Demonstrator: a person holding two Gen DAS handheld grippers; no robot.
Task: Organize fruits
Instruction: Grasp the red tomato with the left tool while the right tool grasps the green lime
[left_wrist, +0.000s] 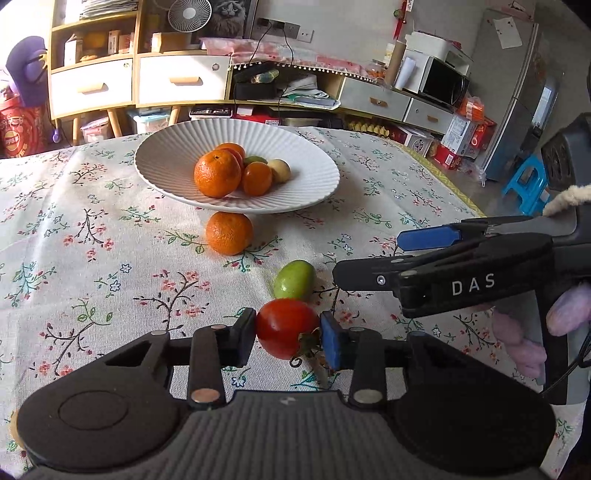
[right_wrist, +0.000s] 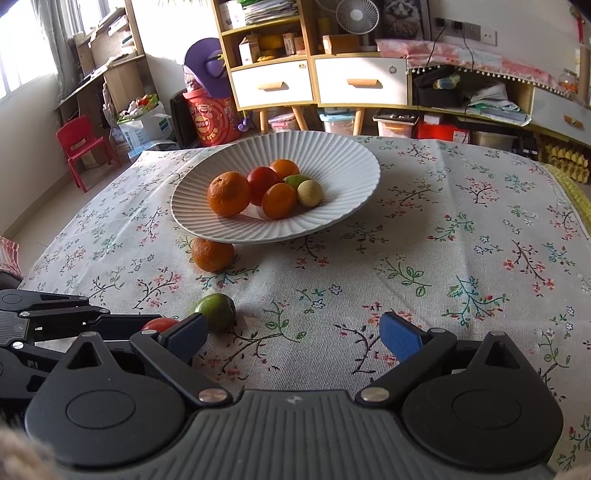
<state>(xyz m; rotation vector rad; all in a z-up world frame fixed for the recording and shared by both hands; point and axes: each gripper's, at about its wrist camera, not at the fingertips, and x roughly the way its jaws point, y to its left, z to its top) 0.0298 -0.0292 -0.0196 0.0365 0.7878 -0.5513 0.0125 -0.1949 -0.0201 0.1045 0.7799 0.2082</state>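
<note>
A red tomato with a green stalk sits on the floral tablecloth, and my left gripper is shut on it, one pad on each side. Just beyond it lies a green fruit, and farther on an orange rests against the underside of the white ribbed plate. The plate holds several fruits, the biggest being an orange. My right gripper stands open over bare cloth, right of the green fruit. The tomato only peeks out behind its left pad.
My right gripper reaches in from the right, close to the green fruit, with a hand in a fuzzy sleeve behind it. The table's right edge drops to the floor. Shelves and drawers stand beyond the table.
</note>
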